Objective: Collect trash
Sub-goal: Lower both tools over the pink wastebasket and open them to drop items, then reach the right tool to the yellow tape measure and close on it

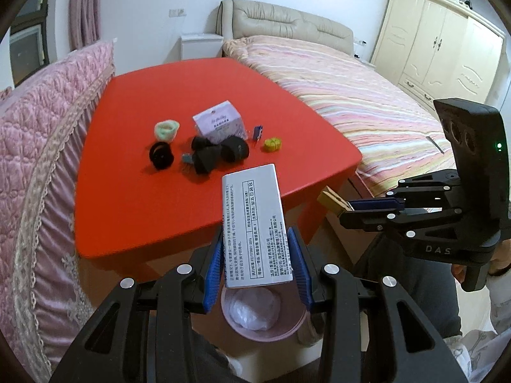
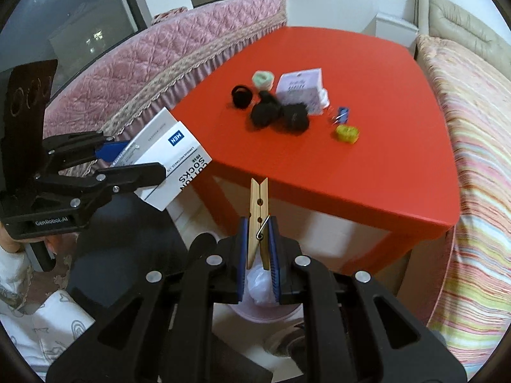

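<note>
Both grippers tilt downward in front of the red surface point(image 1: 204, 95), above a round pink plastic bin point(image 1: 255, 328) lined with a white bag. The left gripper point(image 1: 257, 274) has its jaws clamped on a white rectangular cardboard sock box point(image 1: 255, 226), printed with black text and standing upright over the bin. The right gripper point(image 2: 258, 265) has its jaws clenched on a pale wooden clothespin point(image 2: 258, 217), pointing up, also above the bin.
</note>
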A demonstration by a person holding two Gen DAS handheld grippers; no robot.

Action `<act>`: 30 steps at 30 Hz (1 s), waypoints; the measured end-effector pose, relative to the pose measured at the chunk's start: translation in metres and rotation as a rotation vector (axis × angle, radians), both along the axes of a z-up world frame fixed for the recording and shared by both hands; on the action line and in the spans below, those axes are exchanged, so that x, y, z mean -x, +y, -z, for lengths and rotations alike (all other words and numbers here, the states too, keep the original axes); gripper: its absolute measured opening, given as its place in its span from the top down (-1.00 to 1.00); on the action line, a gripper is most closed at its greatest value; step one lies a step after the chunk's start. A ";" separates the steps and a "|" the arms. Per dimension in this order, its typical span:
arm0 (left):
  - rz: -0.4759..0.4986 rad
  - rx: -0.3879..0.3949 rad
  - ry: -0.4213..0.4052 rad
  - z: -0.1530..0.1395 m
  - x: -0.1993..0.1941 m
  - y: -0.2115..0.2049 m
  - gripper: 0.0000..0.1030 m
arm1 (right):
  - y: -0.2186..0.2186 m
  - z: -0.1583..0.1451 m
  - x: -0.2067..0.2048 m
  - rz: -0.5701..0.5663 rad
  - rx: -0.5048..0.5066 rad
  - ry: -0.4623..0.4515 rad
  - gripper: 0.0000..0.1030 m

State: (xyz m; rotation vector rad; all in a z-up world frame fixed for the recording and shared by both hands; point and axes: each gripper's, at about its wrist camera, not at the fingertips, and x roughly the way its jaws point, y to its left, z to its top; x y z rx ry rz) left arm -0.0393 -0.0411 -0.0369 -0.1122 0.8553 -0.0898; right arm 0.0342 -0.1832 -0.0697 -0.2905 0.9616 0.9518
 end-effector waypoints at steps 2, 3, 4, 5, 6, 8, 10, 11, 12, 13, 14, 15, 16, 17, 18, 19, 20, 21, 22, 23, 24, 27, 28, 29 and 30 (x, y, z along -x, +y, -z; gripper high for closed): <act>0.000 0.000 0.002 0.001 0.002 0.001 0.25 | 0.003 0.005 0.001 -0.011 0.002 0.019 0.76; 0.002 0.000 0.003 0.001 0.003 0.002 0.25 | 0.004 0.006 0.001 -0.009 0.004 0.021 0.74; 0.003 0.000 0.003 0.001 0.003 0.002 0.25 | 0.004 0.007 0.000 -0.003 0.010 0.020 0.59; 0.004 0.000 0.002 0.001 0.004 0.002 0.25 | 0.004 0.007 -0.001 0.003 0.013 0.019 0.42; 0.007 0.003 0.002 0.001 0.004 0.002 0.25 | 0.003 0.008 -0.002 0.015 0.010 0.023 -0.11; 0.012 0.003 0.001 0.000 0.004 0.000 0.25 | 0.000 0.006 -0.004 0.024 -0.009 0.033 -0.54; 0.021 0.003 0.003 0.000 0.005 -0.002 0.25 | -0.003 0.005 -0.005 0.049 -0.007 0.030 -0.69; 0.027 0.004 0.004 0.001 0.004 -0.004 0.25 | -0.006 0.003 -0.006 0.064 -0.009 0.026 -0.70; 0.032 0.004 0.006 0.001 0.004 -0.006 0.25 | -0.010 0.001 -0.007 0.084 -0.010 0.019 -0.71; 0.040 0.004 0.009 0.002 0.004 -0.008 0.25 | -0.013 -0.001 -0.008 0.100 -0.005 0.008 -0.72; 0.047 0.007 0.012 0.003 0.004 -0.010 0.25 | -0.016 -0.003 -0.009 0.113 -0.002 -0.004 -0.72; 0.052 0.009 0.014 0.003 0.004 -0.012 0.25 | -0.020 -0.006 -0.010 0.127 -0.005 -0.018 -0.73; 0.058 0.011 0.018 0.004 0.003 -0.014 0.25 | -0.023 -0.008 -0.010 0.136 -0.008 -0.023 -0.75; 0.067 0.013 0.022 0.004 0.002 -0.016 0.25 | -0.027 -0.011 -0.011 0.147 -0.012 -0.031 -0.75; 0.073 0.016 0.024 0.004 0.001 -0.018 0.23 | -0.029 -0.013 -0.012 0.155 -0.017 -0.037 -0.76; 0.078 0.020 0.028 0.004 0.001 -0.019 0.19 | -0.033 -0.016 -0.013 0.164 -0.025 -0.041 -0.77; 0.083 0.023 0.031 0.005 0.000 -0.021 0.15 | -0.036 -0.018 -0.014 0.171 -0.031 -0.044 -0.77; 0.091 0.025 0.032 0.005 -0.001 -0.023 0.09 | -0.038 -0.020 -0.015 0.178 -0.038 -0.047 -0.78; 0.098 0.030 0.037 0.006 -0.002 -0.025 -0.03 | -0.040 -0.022 -0.016 0.181 -0.042 -0.047 -0.80; 0.100 0.035 0.040 0.007 -0.002 -0.025 -0.06 | -0.041 -0.023 -0.017 0.185 -0.046 -0.049 -0.82; 0.094 0.033 0.047 0.009 -0.004 -0.025 -0.18 | -0.042 -0.024 -0.018 0.186 -0.050 -0.050 -0.84; 0.070 0.033 0.050 0.013 -0.004 -0.023 -0.72 | -0.044 -0.023 -0.020 0.193 -0.058 -0.043 -0.86; 0.064 0.030 0.052 0.013 -0.004 -0.022 -0.72 | -0.044 -0.023 -0.019 0.193 -0.059 -0.042 -0.87; 0.059 0.030 0.057 0.014 -0.005 -0.022 -0.73 | -0.044 -0.022 -0.019 0.193 -0.060 -0.040 -0.87; 0.053 0.032 0.058 0.014 -0.005 -0.020 -0.78 | -0.044 -0.022 -0.019 0.194 -0.059 -0.039 -0.88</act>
